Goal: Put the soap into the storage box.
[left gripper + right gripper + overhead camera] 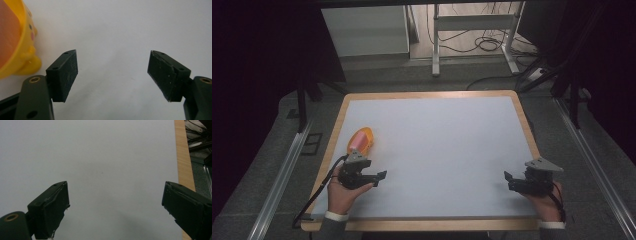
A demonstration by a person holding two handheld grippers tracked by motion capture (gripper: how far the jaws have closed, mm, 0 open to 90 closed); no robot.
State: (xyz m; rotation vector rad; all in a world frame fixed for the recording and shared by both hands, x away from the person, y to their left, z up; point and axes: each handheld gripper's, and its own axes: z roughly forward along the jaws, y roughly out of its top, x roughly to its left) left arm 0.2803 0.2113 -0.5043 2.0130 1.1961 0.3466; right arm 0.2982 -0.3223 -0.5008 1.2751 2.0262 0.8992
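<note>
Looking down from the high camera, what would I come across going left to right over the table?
Yellow toy with a pink middle, near the table's left edge → the left gripper, jaws open and nothing between them → a bare stretch of white tabletop → the right gripper, jaws also open with nothing between them.

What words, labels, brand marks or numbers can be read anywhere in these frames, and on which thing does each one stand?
None can be read.
Yellow toy: small dark and pink marks on its yellow side, no letters or digits.
Left gripper and right gripper: black, jaws open, no print seen.
Table: plain white top with a wooden rim, nothing written.
White cabinet behind the table: no label legible.
</note>
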